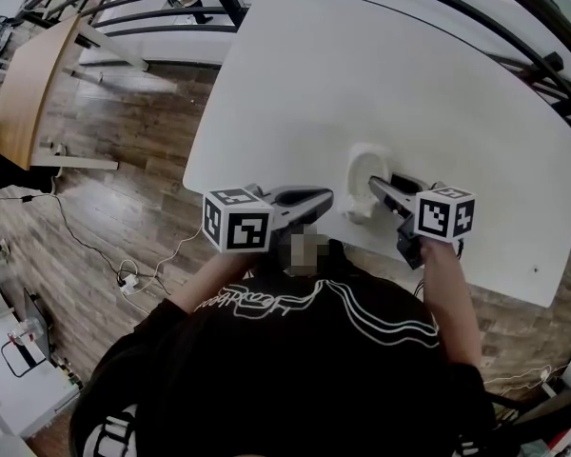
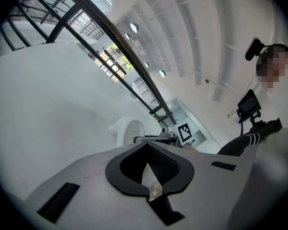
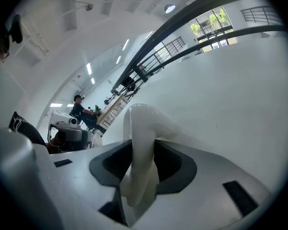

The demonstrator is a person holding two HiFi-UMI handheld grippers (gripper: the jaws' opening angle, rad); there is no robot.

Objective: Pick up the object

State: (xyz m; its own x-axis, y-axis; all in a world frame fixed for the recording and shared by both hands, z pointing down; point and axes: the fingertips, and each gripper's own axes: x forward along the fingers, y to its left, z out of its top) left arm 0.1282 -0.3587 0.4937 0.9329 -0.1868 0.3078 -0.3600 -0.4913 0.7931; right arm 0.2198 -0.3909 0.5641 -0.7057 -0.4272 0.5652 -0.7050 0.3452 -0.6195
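Because the white object (image 1: 364, 168) sits by the near edge of the tabletop (image 1: 362, 65), your right tongs (image 1: 381, 187) clamp it for lifting | your left tongs (image 1: 325, 198) are squeezed together, empty, resting left of it.

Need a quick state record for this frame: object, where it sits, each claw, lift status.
object: white object, rounded and glossy
location: on the white table, close to the edge nearest the person
right claw: jaws on either side of the white object, pads appear to press on it
left claw: shut, nothing in it, just left of the object and apart from it
lift: object looks to be resting on the table, not raised yet
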